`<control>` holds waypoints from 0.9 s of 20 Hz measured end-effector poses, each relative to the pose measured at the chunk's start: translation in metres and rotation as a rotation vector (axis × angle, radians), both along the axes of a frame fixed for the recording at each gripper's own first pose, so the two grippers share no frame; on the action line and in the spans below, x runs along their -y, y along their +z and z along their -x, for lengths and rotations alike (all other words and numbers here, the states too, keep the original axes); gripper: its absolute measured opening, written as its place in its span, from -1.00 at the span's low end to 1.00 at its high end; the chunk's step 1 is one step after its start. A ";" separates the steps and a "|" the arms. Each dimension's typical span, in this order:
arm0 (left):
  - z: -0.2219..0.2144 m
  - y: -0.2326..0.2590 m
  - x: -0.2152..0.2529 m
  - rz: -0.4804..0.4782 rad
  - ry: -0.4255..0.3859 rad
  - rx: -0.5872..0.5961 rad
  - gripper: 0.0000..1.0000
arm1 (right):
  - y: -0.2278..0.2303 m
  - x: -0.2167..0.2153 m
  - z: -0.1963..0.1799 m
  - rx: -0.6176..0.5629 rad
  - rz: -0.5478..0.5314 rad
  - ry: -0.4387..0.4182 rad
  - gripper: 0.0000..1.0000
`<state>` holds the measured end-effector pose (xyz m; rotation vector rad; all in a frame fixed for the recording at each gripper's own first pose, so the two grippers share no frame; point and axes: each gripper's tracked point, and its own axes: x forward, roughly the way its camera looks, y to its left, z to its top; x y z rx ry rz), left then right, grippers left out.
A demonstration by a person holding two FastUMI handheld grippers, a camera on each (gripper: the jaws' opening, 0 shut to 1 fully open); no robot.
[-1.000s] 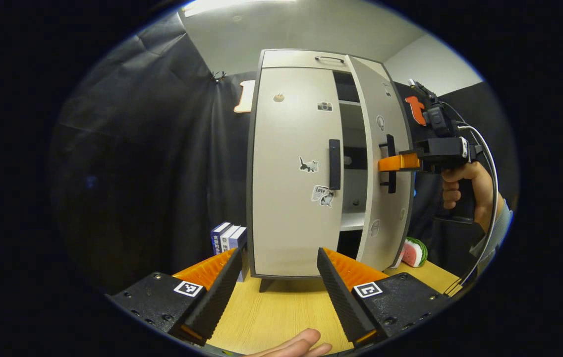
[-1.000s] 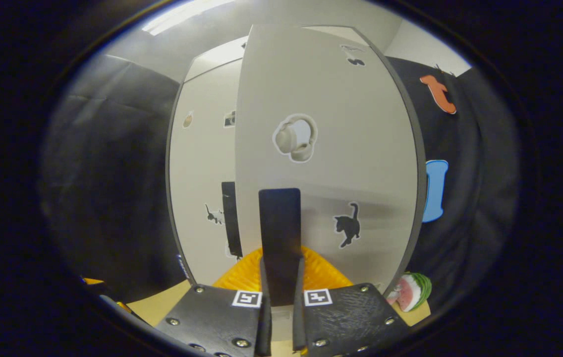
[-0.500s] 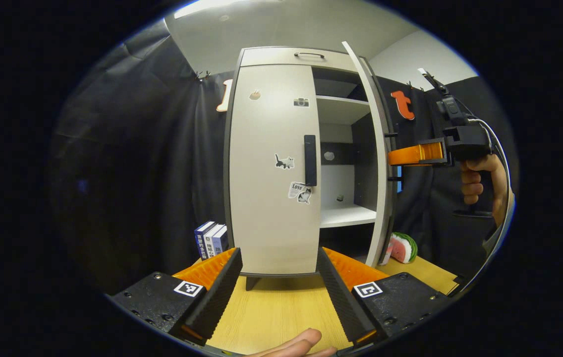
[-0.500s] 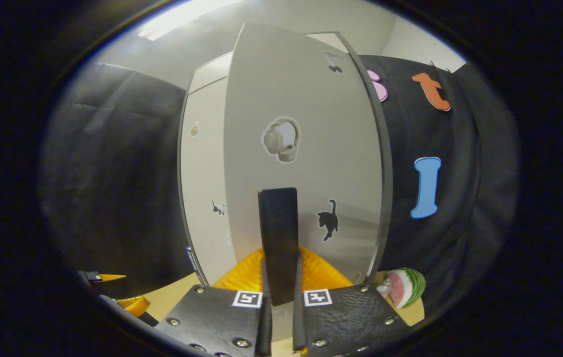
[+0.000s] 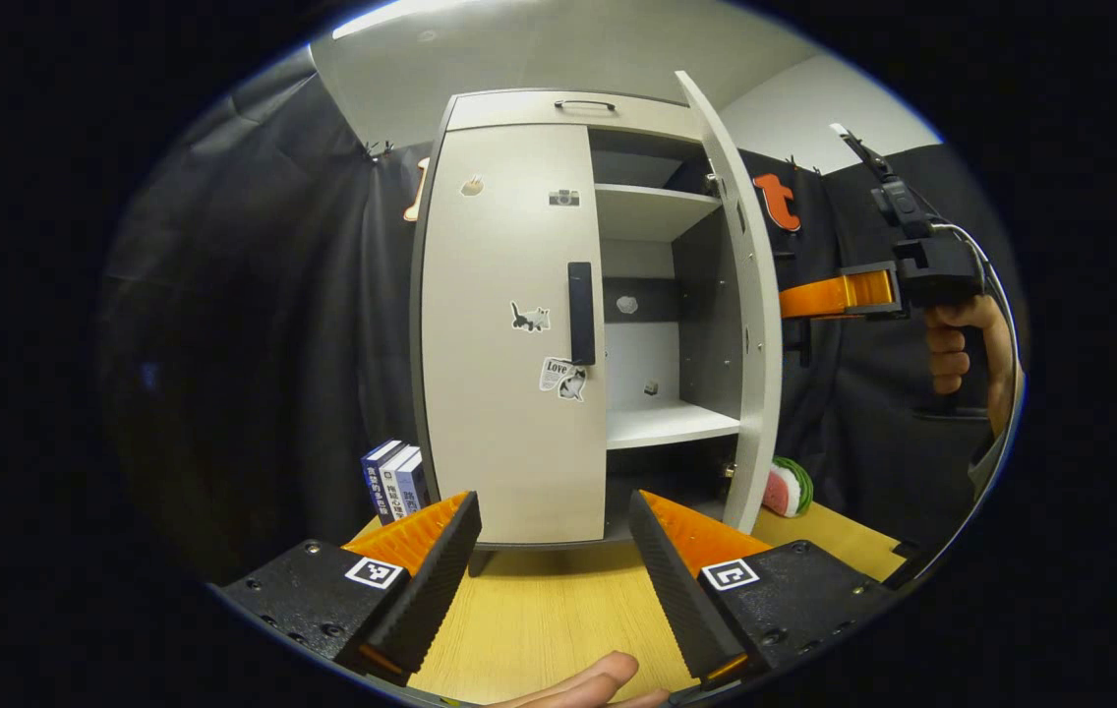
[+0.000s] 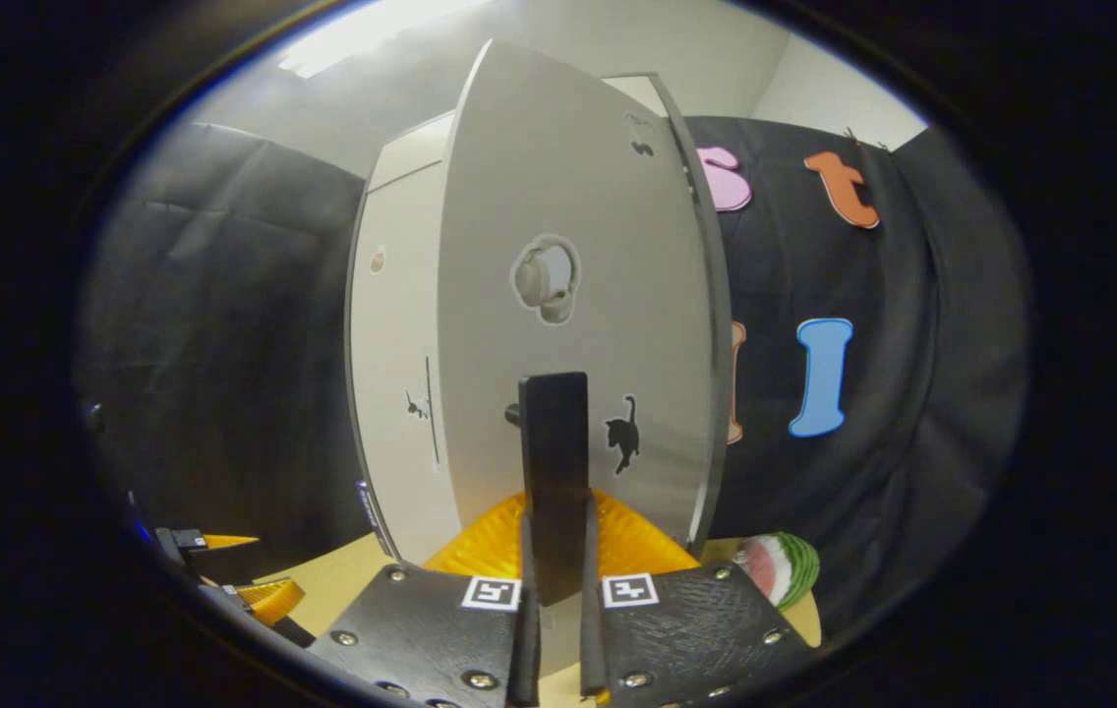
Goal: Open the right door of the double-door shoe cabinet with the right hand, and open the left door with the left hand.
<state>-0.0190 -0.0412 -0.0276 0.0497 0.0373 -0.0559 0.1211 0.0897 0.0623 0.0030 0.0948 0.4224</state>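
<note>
The right door (image 5: 740,295) is being held wide by the right gripper (image 6: 555,590), jaws clamped on its handle (image 6: 553,472), while the left gripper (image 5: 554,560), jaws gaping and empty, is being readied for the left door's handle (image 5: 580,313).

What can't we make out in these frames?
- Bottom compartment under the lower shelf, left gripper view: dark, contents unreadable.
- Space behind the left door, same view: hidden, door shut.
- Right door handle, right gripper view: lower end covered by the right gripper.
- Small item on the cabinet's back panel, left gripper view: too small to identify.

Books (image 5: 391,479), watermelon slice (image 5: 787,487), wooden table (image 5: 539,615)
</note>
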 end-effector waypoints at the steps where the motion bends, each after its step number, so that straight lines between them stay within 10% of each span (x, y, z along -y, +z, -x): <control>1: -0.002 -0.003 0.001 0.004 -0.008 -0.004 0.89 | 0.001 0.008 0.001 0.006 0.009 -0.009 -0.68; 10: -0.020 -0.023 0.013 0.017 -0.032 -0.042 0.90 | 0.012 0.127 -0.015 0.050 0.052 -0.265 -0.96; 13: -0.024 -0.026 0.016 0.019 -0.035 -0.052 0.90 | 0.007 0.114 -0.011 -0.022 -0.084 -0.114 -0.96; 18: -0.025 -0.028 0.016 0.002 -0.026 -0.054 0.90 | 0.008 0.119 -0.013 0.020 -0.040 -0.102 -0.96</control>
